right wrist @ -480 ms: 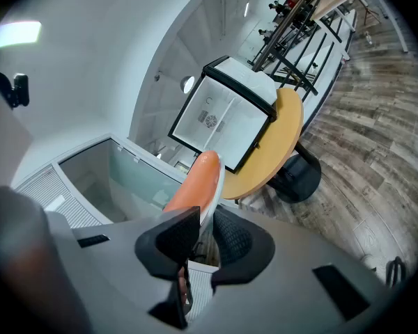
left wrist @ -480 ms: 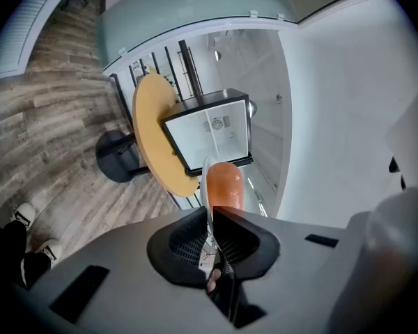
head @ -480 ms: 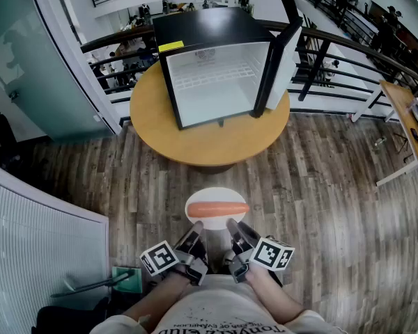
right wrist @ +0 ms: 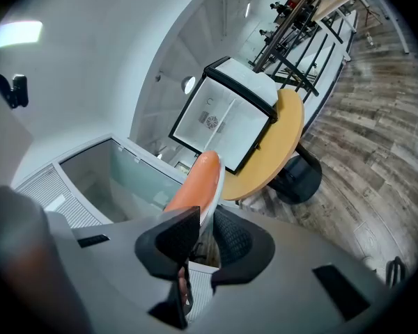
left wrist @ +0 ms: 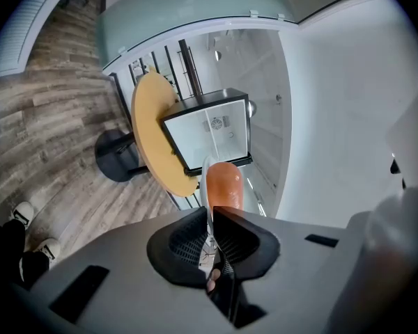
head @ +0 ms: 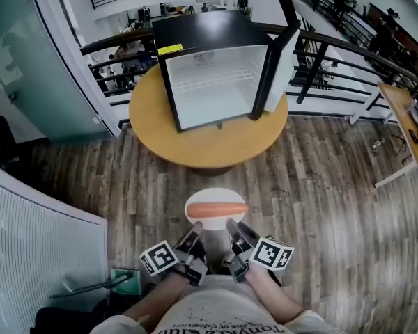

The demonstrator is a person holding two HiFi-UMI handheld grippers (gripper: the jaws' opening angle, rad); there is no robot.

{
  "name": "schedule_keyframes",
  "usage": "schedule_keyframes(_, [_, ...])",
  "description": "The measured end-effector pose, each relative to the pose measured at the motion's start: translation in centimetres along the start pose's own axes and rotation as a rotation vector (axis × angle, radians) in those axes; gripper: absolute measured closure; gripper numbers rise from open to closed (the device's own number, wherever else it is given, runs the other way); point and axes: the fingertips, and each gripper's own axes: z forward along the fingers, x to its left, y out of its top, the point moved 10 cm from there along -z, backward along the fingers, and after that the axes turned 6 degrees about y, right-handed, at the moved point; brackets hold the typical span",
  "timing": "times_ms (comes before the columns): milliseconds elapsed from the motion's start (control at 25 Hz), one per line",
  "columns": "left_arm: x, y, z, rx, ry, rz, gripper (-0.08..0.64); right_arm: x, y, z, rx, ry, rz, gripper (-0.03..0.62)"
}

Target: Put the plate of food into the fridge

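Head view: steeply down from above, well back from fridge (head: 216, 82) on table (head: 153, 127). Gripper views: low, close behind plate (head: 216, 193), rolled sideways, facing same fridge.

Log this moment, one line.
left tongs: clamped on plate | right tongs: clamped on plate | sausage: on plate | fridge: open, on table, ahead

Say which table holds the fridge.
The round wooden table straight ahead; the open fridge stands on it. The rectangular desk at right holds none.

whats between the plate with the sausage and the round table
Only bare grey-brown plank floor, seen in the head view, separates the white oval plate from the round wooden table.
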Motion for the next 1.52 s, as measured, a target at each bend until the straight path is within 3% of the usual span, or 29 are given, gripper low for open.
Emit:
schedule_keyframes(160, [0.0, 0.1, 0.1, -0.001, 0.000, -0.002, 0.522, -0.1, 0.1, 0.1, -0.001, 0.006, 0.000, 0.516])
schedule_keyframes(280, [-0.1, 0.0, 0.6, -0.001, -0.057, -0.042, 0.522, -0.3, 0.1, 0.3, -0.001, 0.005, 0.018, 0.522])
schedule_keyframes(400, [0.3, 0.4, 0.5, 0.002, -0.063, -0.062, 0.522, -0.3, -0.3, 0.7, -0.005, 0.001, 0.045, 0.526])
schedule_keyframes(520, [1.0, 1.4, -0.3, 0.013, 0.004, -0.035, 0.522, 0.0, -0.7, 1.5, -0.011, -0.004, 0.057, 0.528])
schedule_keyframes(680, [1.1, 3.3, -0.5, 0.026, -0.031, -0.041, 0.522, 0.8, -1.3, 3.1, -0.019, -0.016, 0.050, 0.528])
schedule_keyframes(840, [2.0, 5.6, -1.6, 0.046, 0.033, 0.005, 0.522, 1.8, -2.2, 4.7, -0.039, -0.016, 0.048, 0.528])
schedule_keyframes(920, [2.1, 6.7, -1.7, 0.055, 0.023, 0.041, 0.522, 2.2, -2.6, 5.3, -0.050, -0.019, 0.048, 0.528])
schedule_keyframes(1000, [1.6, 7.1, -1.2, 0.059, -0.042, 0.023, 0.522, 2.3, -2.7, 5.6, -0.058, -0.025, 0.048, 0.528])
schedule_keyframes(1120, [1.7, 7.2, -0.6, 0.069, -0.064, -0.019, 0.522, 2.3, -2.4, 6.0, -0.068, -0.033, 0.042, 0.528])
schedule_keyframes(1320, [2.6, 8.4, 0.9, 0.079, 0.006, 0.016, 0.522, 1.2, -1.2, 7.2, -0.083, -0.035, 0.040, 0.528])
schedule_keyframes(1440, [2.0, 8.9, 3.0, 0.074, -0.048, 0.014, 0.522, 0.3, 0.2, 8.0, -0.080, -0.039, 0.039, 0.528])
schedule_keyframes(1520, [2.0, 9.3, 4.2, 0.071, -0.025, 0.024, 0.522, -0.4, 1.4, 8.6, -0.076, -0.038, 0.038, 0.528])
